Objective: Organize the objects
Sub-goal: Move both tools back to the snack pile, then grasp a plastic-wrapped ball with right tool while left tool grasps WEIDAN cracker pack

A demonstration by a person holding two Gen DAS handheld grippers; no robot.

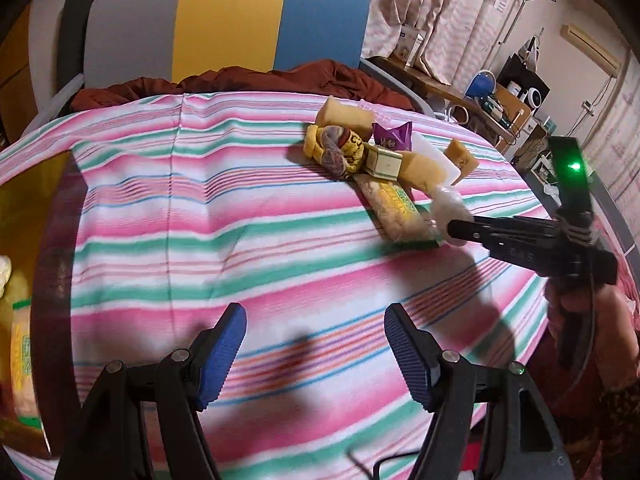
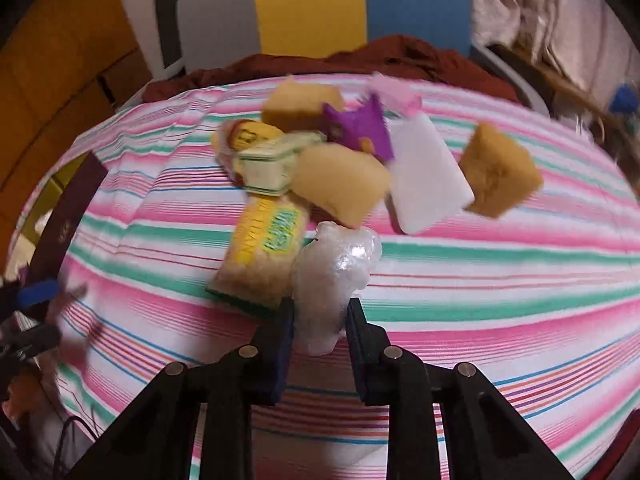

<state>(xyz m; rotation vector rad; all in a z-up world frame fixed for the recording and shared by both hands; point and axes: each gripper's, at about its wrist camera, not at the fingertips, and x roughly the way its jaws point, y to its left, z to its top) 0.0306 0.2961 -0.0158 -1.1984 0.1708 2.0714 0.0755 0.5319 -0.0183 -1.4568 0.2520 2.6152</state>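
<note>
Nearest my left camera, the left gripper (image 1: 314,354) hangs over the striped cloth (image 1: 168,216) with its blue pads (image 1: 222,354) spread wide and nothing between them. Over on my right camera, the right gripper (image 2: 320,334) has its fingers closed in against a crinkled clear plastic bag (image 2: 334,276), which bulges up between the pads; the picture is smeared, so I take it as a grip rather than a mere touch. From the left view I can see that same bag (image 1: 450,210) at the tip of the right gripper (image 1: 460,232), at the near edge of the pile. Just beside the bag lies a yellow and green packet (image 2: 262,254), touching it on the left. Behind them sit a small green and cream box (image 2: 270,164), a pale sponge (image 2: 340,182), a white pad (image 2: 426,176), a brown sponge (image 2: 500,172) a little apart to the right, and a purple wrapper (image 2: 360,124) further back. At the far left edge of my left view a brown tray (image 1: 52,248) holds another yellow packet (image 1: 22,364).
</note>
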